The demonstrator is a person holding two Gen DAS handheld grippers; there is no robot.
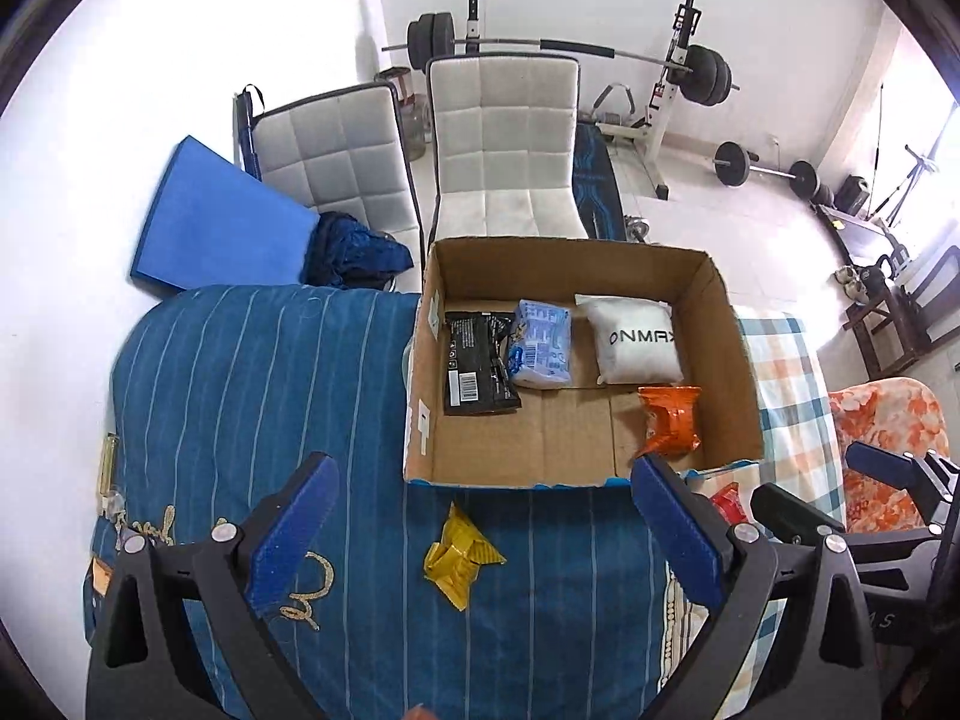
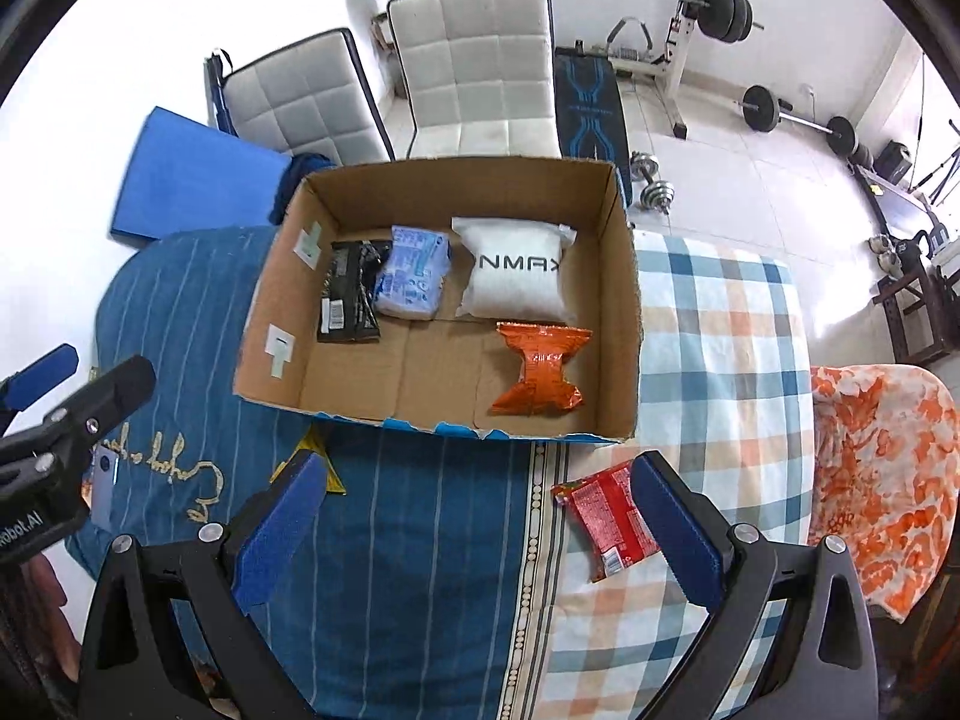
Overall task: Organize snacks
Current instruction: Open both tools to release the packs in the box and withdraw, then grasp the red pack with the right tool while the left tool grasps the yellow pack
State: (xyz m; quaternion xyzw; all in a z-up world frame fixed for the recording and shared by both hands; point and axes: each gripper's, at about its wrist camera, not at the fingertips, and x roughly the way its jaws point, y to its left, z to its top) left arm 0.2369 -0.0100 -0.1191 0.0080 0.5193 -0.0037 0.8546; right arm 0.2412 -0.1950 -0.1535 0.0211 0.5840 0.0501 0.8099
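Observation:
An open cardboard box (image 1: 420,360) (image 2: 624,276) lies on the bed. It holds a black packet (image 1: 477,363) (image 2: 348,294), a light blue packet (image 1: 540,345) (image 2: 414,279), a white packet (image 1: 636,339) (image 2: 516,276) and an orange packet (image 1: 669,420) (image 2: 540,369). A yellow packet (image 1: 459,555) (image 2: 312,459) rests on the blue cover in front of the box, between the fingers of my open left gripper (image 1: 486,531). A red packet (image 2: 606,519) (image 1: 729,501) lies on the checked cloth, beside the right finger of my open right gripper (image 2: 480,531).
The blue striped cover (image 1: 240,390) and the checked cloth (image 2: 720,330) spread over the bed. An orange floral cloth (image 2: 882,468) lies at the right. Two white chairs (image 1: 504,150), a blue mat (image 1: 210,216) and a barbell rack (image 1: 678,72) stand beyond the box.

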